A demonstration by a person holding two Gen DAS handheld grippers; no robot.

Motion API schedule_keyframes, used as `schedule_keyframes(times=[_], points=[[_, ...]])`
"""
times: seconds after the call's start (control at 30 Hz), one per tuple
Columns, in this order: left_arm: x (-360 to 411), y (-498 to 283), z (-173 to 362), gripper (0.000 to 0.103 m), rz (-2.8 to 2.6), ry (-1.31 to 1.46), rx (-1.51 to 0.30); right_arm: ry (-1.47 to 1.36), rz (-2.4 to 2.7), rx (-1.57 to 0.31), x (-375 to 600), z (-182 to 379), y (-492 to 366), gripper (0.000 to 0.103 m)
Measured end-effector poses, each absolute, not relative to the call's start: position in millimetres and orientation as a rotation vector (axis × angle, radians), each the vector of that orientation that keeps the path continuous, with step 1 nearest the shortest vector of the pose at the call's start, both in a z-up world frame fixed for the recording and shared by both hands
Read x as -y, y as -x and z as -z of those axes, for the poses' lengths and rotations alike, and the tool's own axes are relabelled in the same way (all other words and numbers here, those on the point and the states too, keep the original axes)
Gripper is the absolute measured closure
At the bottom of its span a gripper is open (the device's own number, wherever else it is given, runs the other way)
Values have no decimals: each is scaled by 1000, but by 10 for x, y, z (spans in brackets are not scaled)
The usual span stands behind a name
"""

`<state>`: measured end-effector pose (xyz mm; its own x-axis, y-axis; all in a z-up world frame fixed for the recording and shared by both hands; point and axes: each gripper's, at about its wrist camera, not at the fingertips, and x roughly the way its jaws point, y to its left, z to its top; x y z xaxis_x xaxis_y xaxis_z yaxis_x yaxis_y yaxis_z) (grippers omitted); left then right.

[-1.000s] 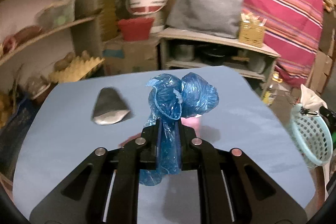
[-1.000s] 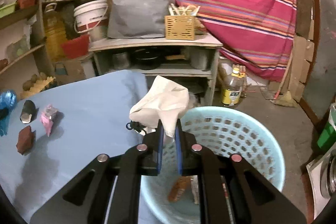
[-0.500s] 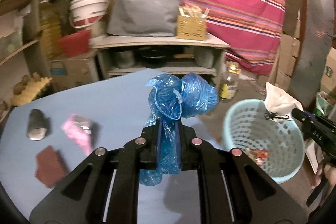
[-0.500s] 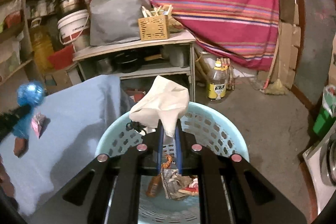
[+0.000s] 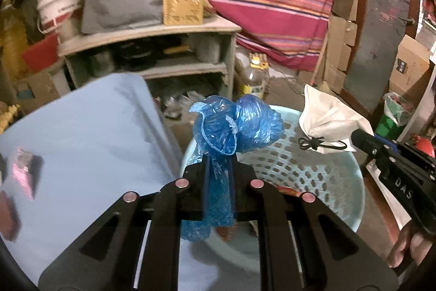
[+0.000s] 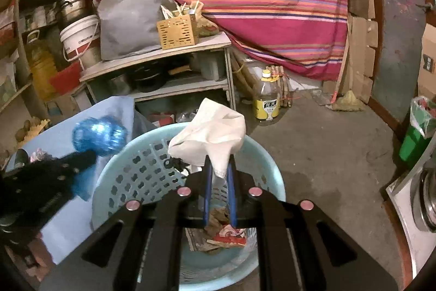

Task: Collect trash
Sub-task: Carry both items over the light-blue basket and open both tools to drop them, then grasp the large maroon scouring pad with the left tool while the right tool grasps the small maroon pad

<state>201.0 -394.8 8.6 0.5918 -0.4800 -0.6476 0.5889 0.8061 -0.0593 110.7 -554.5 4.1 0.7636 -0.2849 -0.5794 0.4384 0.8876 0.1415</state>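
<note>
Over the basket: both of your hand-held grippers carry trash above the pale blue perforated basket [image 6: 261, 154], which stands on the floor just beside the blue-covered counter [image 5: 81, 132].
Left hand-held gripper [image 5: 218, 182]: jaws nearly closed, pinching the tail of a crumpled blue plastic bag [image 5: 237, 124].
Left load, axis: the bag's long axis runs along the fingers; the bunched end points forward and up, the loose tail hangs down behind the pads.
Left load, position: above the basket's counter-side rim, with the open mouth ahead and below.
Right hand-held gripper [image 6: 219, 182]: jaws nearly closed on a corner of a white drawstring pouch [image 6: 209, 132].
Right load, axis: the pouch stands up from the fingers, with its black cord [image 5: 313, 143] dangling on the left side.
Right load, position: nearer the basket's middle, directly above the wrappers [image 6: 223, 233] inside.
Nearer hand: judged, your right; release there first.
Left release: judged, carry the bag further inward before opening.
Remaining trash: a pink wrapper [image 5: 23, 171] lies on the counter.
</note>
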Motion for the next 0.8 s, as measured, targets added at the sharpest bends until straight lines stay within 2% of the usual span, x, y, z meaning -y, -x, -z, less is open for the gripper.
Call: schedule_keyframes(times=[0.17, 0.2, 0.27, 0.3, 0.33, 0.4, 0.53, 0.7, 0.73, 0.77, 0.8], points=[[4163, -2097, 57, 91, 653, -184, -764, -299, 402, -586, 5614, 1, -1082, 92], [4204, -2118, 92, 88, 657, -193, -781, -299, 402, -586, 5616, 2, -1085, 92], [4239, -2125, 126, 64, 665, -202, -801, -298, 401, -586, 5617, 2, -1087, 92], [4220, -2121, 120, 41, 655, -204, -795, -298, 400, -586, 5621, 2, -1087, 92], [4177, -2097, 97, 25, 631, -205, -766, -295, 399, -586, 5624, 6, -1092, 92], [4100, -2054, 56, 16, 610, -215, -729, -297, 398, -587, 5621, 5, -1103, 92], [3938, -2044, -6, 9, 593, -230, -718, -295, 381, -587, 5578, -1, -1119, 92], [3642, -2065, -117, 6, 553, -200, -695, -278, 368, -600, 5476, 3, -1193, 84], [3571, -2071, -141, 6, 543, -193, -690, -278, 369, -602, 5465, 9, -1201, 72], [3516, -2073, -158, 6, 535, -190, -687, -276, 371, -603, 5446, 9, -1215, 54], [3460, -2084, -174, 5, 527, -188, -684, -271, 376, -596, 5422, -1, -1221, 48]])
